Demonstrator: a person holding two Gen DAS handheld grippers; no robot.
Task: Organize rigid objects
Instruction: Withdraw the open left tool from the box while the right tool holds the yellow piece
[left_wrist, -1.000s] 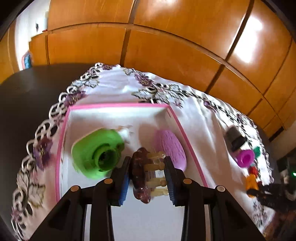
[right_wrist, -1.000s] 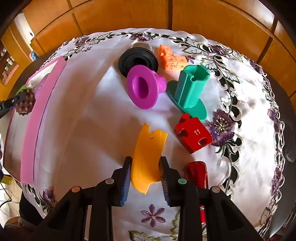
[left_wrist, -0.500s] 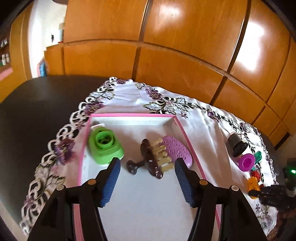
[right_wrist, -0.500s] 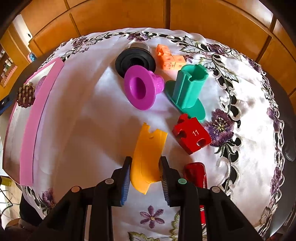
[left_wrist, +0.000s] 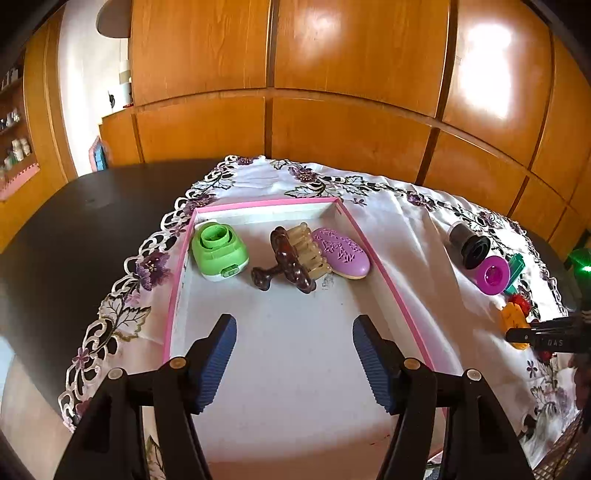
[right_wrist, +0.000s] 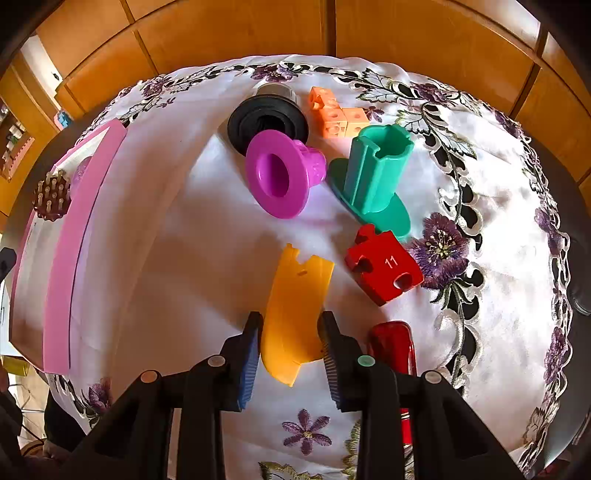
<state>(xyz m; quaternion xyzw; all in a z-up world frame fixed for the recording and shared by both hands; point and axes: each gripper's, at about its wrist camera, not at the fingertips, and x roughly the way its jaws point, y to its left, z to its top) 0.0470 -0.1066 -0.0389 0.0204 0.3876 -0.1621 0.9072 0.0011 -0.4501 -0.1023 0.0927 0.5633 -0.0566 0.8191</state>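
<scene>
Red piece (right_wrist: 393, 345) is being half hidden by right gripper (right_wrist: 290, 349); teal spool (left_wrist: 516, 269) is being blocked by magenta spool (left_wrist: 493, 275).

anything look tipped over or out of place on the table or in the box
Yes. The magenta spool lies on its side against the black ring, while the teal spool leans. In the pink box, the brown brush rests tilted on its edge, bristles against the purple soap.
</scene>
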